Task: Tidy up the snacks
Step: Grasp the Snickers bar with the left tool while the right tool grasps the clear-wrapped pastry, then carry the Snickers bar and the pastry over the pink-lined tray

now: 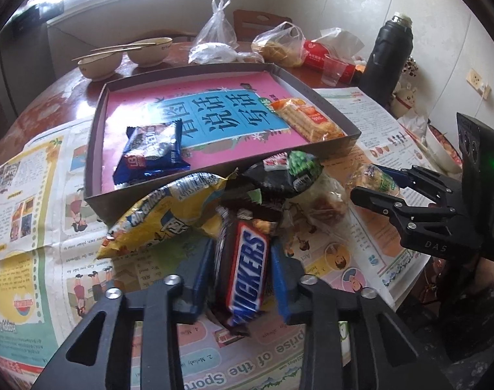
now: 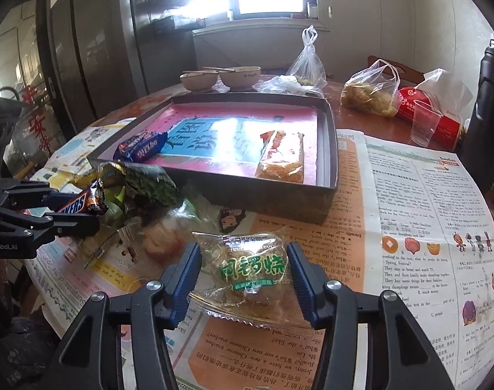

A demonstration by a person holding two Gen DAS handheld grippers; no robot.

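- On the worktop (image 2: 350, 107), over spread newspaper (image 2: 409, 195), a dark tray (image 1: 99, 136) is sitting with a pink book (image 1: 214, 110) lining its floor.
- Inside the tray, a blue biscuit pack (image 1: 151, 152) is lying near the front left corner and an orange cracker pack (image 1: 307, 118) is lying along the right wall, the two well apart.
- Just in front of the tray, loose snacks are lying in a heap: a yellow chip bag (image 1: 169, 214), a dark packet with a green top (image 1: 298, 169) and a clear-wrapped pastry (image 1: 328, 201).
- The left tool (image 1: 243, 273) is clamping a Snickers bar (image 1: 247, 266) across its width, both blue pads pressing its sides; the bar's far end is sitting beside the chip bag.
- The right tool (image 2: 245, 279) is gripping a clear cake packet (image 2: 250, 269) with green lettering, its pads touching the wrapper on both sides, over the newspaper to the right of the heap.
- Behind the tray, two bowls (image 1: 126, 55) with chopsticks, plastic bags (image 1: 214, 32), a clear cup (image 1: 333, 70) and a black flask (image 1: 388, 55) are standing.
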